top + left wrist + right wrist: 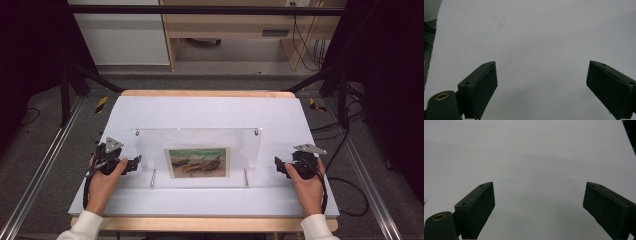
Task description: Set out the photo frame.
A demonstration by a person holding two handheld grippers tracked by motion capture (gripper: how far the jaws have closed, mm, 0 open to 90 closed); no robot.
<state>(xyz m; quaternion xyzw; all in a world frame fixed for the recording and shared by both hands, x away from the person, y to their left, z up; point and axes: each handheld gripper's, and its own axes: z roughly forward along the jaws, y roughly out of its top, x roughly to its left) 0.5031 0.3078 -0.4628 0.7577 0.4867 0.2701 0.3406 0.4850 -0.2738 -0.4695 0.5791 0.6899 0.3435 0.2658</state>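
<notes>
White table (pixel 210 107) before us. We hold left gripper (pixel 134 164) and right gripper (pixel 278 165) near, jaws apart, empty, resting on table. Between them, clear frame (pixel 200 140) with boat picture (pixel 198 162), standing mid-table. Farther back, wooden cabinet (pixel 235 25).

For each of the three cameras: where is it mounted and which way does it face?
High view: above the person's side, looking forward and down on the white table and clear acrylic frame; both hands, left gripper and right gripper show.
Left gripper view: rides the left gripper, facing bare tabletop between open fingers.
Right gripper view: likewise; open fingers.
Shared: the white tabletop.
</notes>
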